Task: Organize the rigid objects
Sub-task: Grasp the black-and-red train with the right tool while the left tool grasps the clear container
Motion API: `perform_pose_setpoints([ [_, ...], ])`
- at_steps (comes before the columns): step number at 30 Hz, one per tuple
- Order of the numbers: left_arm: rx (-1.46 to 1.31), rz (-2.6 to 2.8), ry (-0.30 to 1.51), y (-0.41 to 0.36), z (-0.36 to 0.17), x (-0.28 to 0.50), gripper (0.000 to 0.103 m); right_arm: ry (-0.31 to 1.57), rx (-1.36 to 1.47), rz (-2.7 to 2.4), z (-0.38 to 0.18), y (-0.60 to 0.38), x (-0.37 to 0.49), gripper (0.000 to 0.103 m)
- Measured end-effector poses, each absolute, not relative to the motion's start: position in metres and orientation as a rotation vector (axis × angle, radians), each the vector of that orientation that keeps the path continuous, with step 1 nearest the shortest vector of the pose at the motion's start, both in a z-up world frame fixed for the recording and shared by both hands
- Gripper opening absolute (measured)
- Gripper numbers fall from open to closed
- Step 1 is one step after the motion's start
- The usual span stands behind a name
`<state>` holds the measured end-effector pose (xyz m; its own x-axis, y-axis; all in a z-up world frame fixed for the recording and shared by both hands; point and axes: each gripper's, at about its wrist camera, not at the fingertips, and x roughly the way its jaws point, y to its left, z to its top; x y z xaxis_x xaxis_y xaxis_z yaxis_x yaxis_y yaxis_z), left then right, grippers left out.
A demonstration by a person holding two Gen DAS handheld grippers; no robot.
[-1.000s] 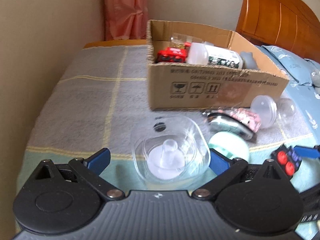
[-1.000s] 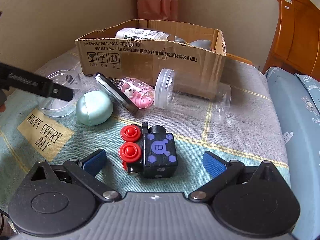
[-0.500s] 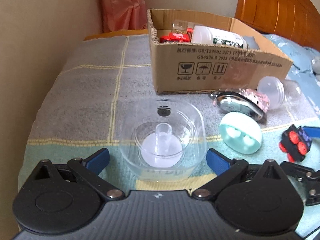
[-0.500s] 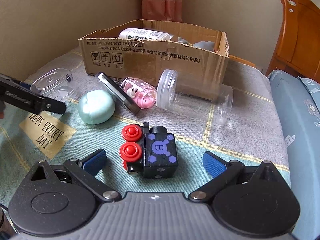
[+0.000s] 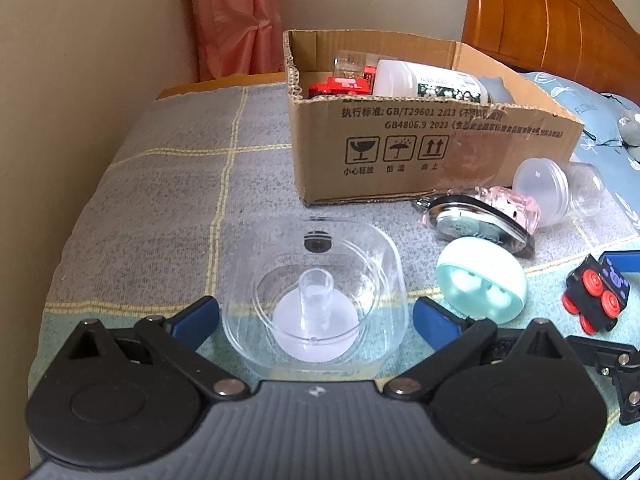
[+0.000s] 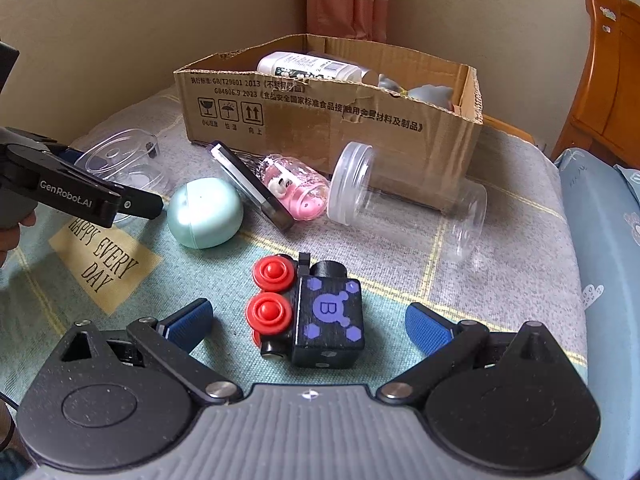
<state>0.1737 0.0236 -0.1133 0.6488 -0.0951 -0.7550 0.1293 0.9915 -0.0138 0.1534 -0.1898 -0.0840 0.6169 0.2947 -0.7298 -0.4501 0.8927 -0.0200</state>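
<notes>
Left wrist view: the left gripper [image 5: 316,314] is spread wide, its blue pads either side of a clear plastic lid [image 5: 316,292] lying on the blanket [image 5: 168,200], gripping nothing. Beyond sits the cardboard box [image 5: 400,148], holding a white bottle [image 5: 432,82] and a red toy [image 5: 340,86]. To the right, a mint egg-shaped case [image 5: 480,284] and a pink bottle [image 5: 508,208], half hidden behind a dark flat item, possibly a keyring.

Right wrist view: the right gripper [image 6: 308,320] gapes just as wide, empty, with the black toy train [image 6: 316,308] standing between its pads, red wheels left. Past it, a clear jar [image 6: 404,200] lies on its side against the box [image 6: 360,120].
</notes>
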Motion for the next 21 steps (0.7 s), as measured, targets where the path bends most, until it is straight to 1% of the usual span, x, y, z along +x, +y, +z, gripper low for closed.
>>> perform_pose_setpoints([
  [8,0.051,-0.145,0.857,0.022,-0.113,0.177,0.102,0.815,-0.216,0.44,-0.082,-0.188,0.155,0.103],
  [10,0.052,-0.148,0.856,0.022,-0.113,0.178,0.102,0.816,-0.222,0.452,-0.081,-0.188,0.155,0.1],
  [12,0.053,-0.151,0.854,0.021,-0.113,0.179,0.102,0.813,-0.227,0.464,-0.079,-0.187,0.154,0.093],
  [15,0.045,-0.155,0.856,0.022,-0.112,0.18,0.1,0.807,-0.227,0.466,-0.076,-0.186,0.152,0.084],
  [16,0.042,-0.159,0.857,0.023,-0.112,0.181,0.099,0.804,-0.225,0.465,-0.076,-0.187,0.151,0.082],
  [18,0.035,-0.164,0.855,0.024,-0.11,0.182,0.095,0.798,-0.221,0.456,-0.075,-0.188,0.149,0.074],
  [19,0.036,-0.166,0.854,0.025,-0.109,0.182,0.093,0.795,-0.218,0.449,-0.074,-0.188,0.149,0.072],
  [21,0.039,-0.171,0.854,0.025,-0.108,0.182,0.087,0.795,-0.215,0.439,-0.074,-0.189,0.149,0.067],
])
